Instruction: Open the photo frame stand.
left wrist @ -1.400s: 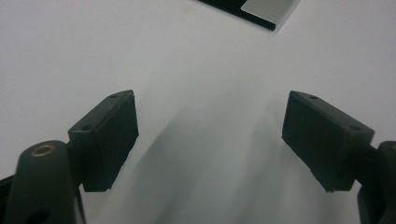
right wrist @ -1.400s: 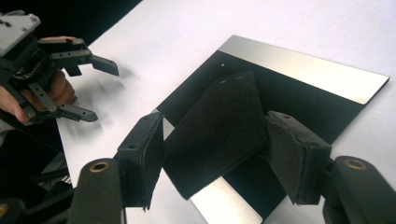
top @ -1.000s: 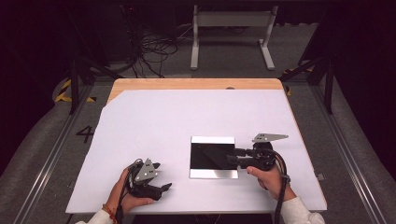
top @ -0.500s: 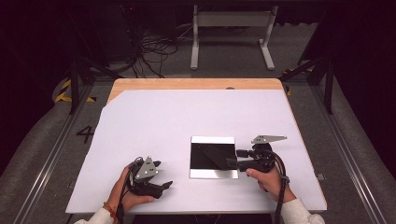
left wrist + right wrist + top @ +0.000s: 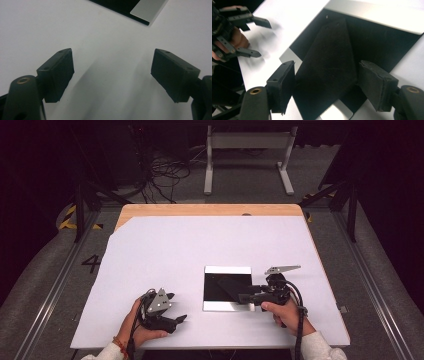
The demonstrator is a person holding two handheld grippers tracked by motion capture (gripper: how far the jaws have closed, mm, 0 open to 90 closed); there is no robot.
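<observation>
Right gripper view: right claw (image 5: 325,85) jaws apart, just been opening then closing slightly, straddling matte black cloth (image 5: 329,67) on glossy square tablet (image 5: 227,288), counter's (image 5: 200,245) near-right. Left claw (image 5: 112,75) wide, empty.

One number on the floor, nothing else legible

A dark figure "4" (image 5: 91,263) is painted or taped on the grey floor (image 5: 45,285) left of the table, beside the metal rail, seen in the high view. Yellow-and-black hazard striping (image 5: 67,217) lies on the floor farther back on that side; it is a marking without words.
</observation>
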